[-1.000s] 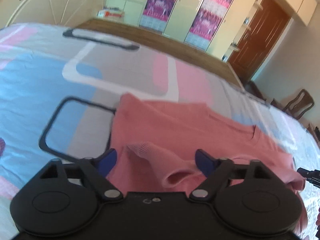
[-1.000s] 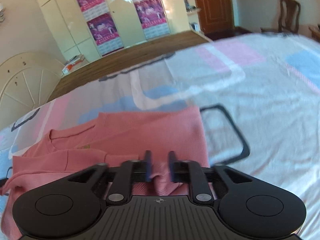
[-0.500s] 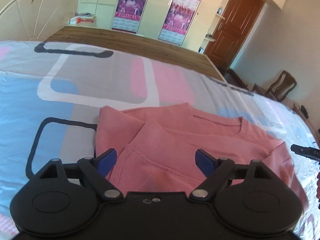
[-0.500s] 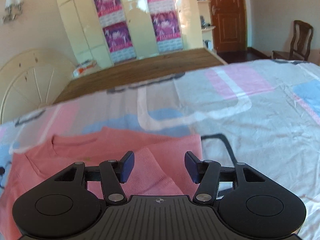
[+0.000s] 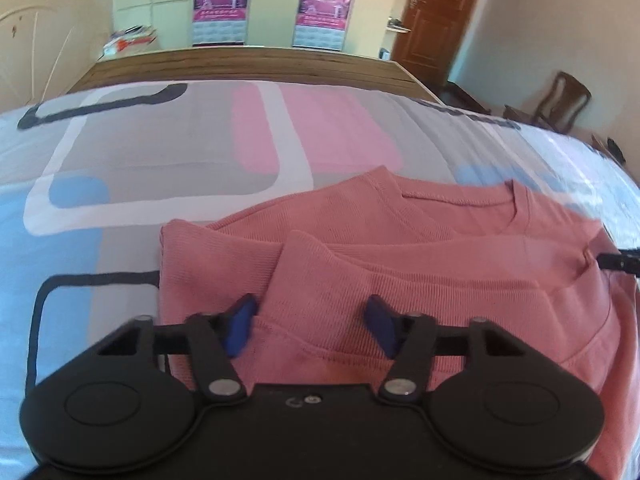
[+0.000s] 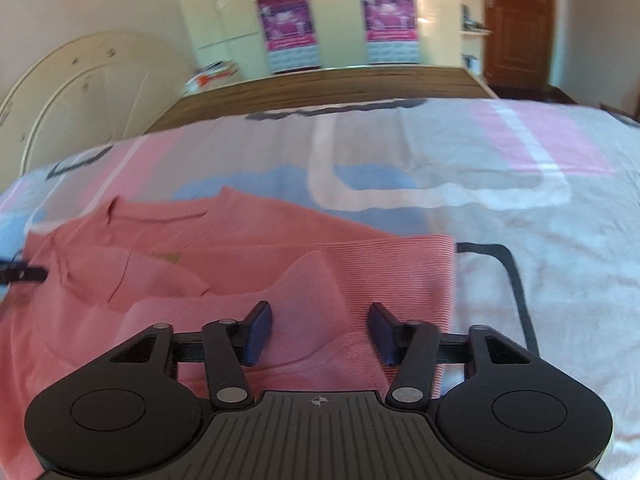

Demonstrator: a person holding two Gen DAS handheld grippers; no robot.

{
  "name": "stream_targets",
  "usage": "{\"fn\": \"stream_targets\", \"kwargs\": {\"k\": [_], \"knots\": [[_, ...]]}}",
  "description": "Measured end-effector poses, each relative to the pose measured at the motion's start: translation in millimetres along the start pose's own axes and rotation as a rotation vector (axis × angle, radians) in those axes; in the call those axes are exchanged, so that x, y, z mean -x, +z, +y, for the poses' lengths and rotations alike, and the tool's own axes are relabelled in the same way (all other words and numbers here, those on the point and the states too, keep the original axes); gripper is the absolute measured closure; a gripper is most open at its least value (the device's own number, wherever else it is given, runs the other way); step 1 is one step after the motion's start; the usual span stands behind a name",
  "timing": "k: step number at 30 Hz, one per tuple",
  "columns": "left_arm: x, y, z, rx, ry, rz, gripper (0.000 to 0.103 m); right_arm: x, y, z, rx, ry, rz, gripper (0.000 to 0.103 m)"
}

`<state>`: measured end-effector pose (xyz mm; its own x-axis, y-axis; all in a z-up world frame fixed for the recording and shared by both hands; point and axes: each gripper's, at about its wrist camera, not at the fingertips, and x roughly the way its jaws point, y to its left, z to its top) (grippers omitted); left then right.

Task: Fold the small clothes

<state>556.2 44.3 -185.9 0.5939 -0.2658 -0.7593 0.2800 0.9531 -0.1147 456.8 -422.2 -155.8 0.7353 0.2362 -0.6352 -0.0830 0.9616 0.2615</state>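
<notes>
Both sleeves now lie folded across the pink top (image 5: 420, 248), mid-bed (image 5: 120, 152). Left gripper (image 5: 312, 324) and right gripper (image 6: 318, 330) have just been closing, jaws half-wide astride cloth, pinching nothing. Next fold looks due.

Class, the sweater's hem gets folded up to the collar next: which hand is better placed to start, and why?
Probably left. Both tools' jaws have just been closing with sweater between them. The left tool straddles the hem; the right tool straddles only a sleeve cuff.
</notes>
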Motion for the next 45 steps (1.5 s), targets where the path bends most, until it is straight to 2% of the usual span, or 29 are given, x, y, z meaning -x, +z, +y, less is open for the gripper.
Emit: {"fn": "stream_targets", "kwargs": {"k": [1,2,3,8,10,15,20,25,32,35,39,40,41,42,45], "knots": [[1,0,1,-0.002,-0.003,-0.005,0.065,-1,0,3,0.016,0.002,0.009,0.090],[3,0,2,-0.001,-0.011,-0.012,0.083,-2,-1,5,0.028,0.007,0.012,0.090],[6,0,4,0.000,-0.018,-0.021,0.088,-2,-1,7,0.046,0.003,0.013,0.090],[20,-1,3,-0.020,-0.041,-0.065,0.091,9,-6,15,0.087,0.024,-0.015,0.094],[30,-1,1,-0.023,-0.026,-0.116,0.092,17,-7,17,0.079,0.019,-0.048,0.094],[59,8,7,0.071,0.042,-0.285,0.092,50,3,11,-0.005,-0.025,-0.196,0.095],[66,26,8,0.153,0.099,-0.369,0.092,64,22,11,-0.032,-0.109,-0.299,0.096],[51,38,8,0.164,0.173,-0.363,0.092,42,42,9,-0.057,-0.162,-0.305,0.096],[1,24,8,0.142,0.253,-0.198,0.091,-23,33,-1,-0.061,-0.232,-0.145,0.096],[-8,16,10,0.135,0.265,-0.146,0.086,-35,25,-4,-0.045,-0.263,-0.125,0.095],[9,11,15,0.136,0.251,-0.165,0.072,-21,27,-10,-0.074,-0.287,-0.154,0.094],[15,10,15,0.144,0.247,-0.175,0.067,-13,28,-9,-0.083,-0.282,-0.168,0.094],[25,6,16,0.150,0.253,-0.195,0.055,-5,27,-7,-0.091,-0.267,-0.179,0.094],[34,2,14,0.147,0.263,-0.216,0.049,5,25,-5,-0.092,-0.246,-0.187,0.094],[56,-13,1,0.090,0.225,-0.242,0.048,27,11,11,-0.049,-0.203,-0.202,0.094]]}}
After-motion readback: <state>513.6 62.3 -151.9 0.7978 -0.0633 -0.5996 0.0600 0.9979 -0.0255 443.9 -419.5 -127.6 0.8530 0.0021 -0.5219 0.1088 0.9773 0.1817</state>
